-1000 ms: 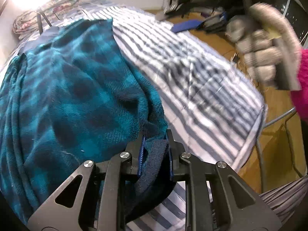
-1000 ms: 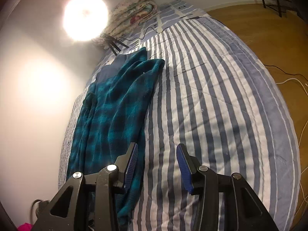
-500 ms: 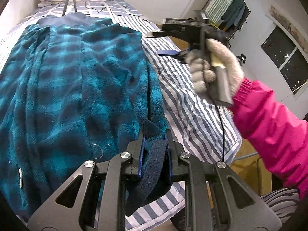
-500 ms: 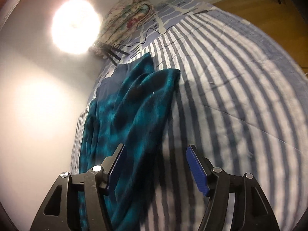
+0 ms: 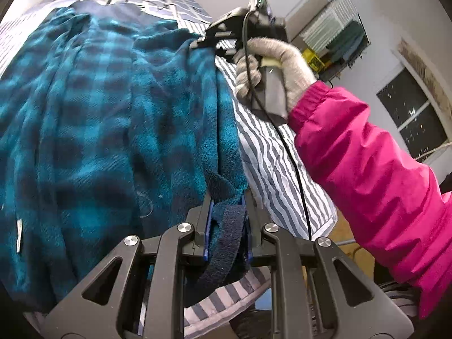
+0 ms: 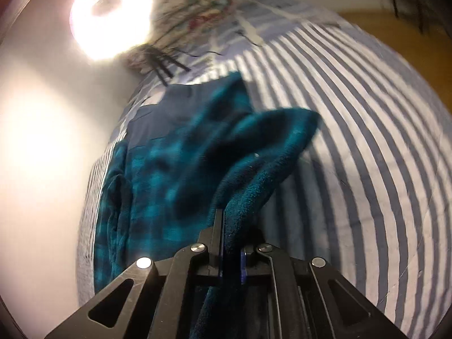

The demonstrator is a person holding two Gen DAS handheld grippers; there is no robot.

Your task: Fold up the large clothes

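Observation:
A teal and dark plaid fleece garment [image 5: 113, 113] lies spread on the striped bed cover [image 5: 271, 155]. My left gripper [image 5: 227, 206] is shut on its near corner, with a dark hem strip hanging between the pads. A gloved hand [image 5: 276, 56] on a pink sleeve [image 5: 367, 169] holds my right gripper [image 5: 202, 43] at the garment's far right edge. In the right wrist view my right gripper [image 6: 230, 226] is shut on a raised fold of the garment [image 6: 175, 169], which lifts off the bed cover [image 6: 367, 141].
A bright ring light [image 6: 110, 14] on a tripod and a folded floral quilt [image 6: 197, 2] stand at the bed's far end. Wooden floor [image 6: 381, 19] lies beyond the bed. A clothes rack [image 5: 339, 39] and a window [image 5: 409, 113] are at the right.
My right gripper travelled over to the garment's edge and went from open to shut on it. My left gripper kept its grip, rolled and shifted along the bed.

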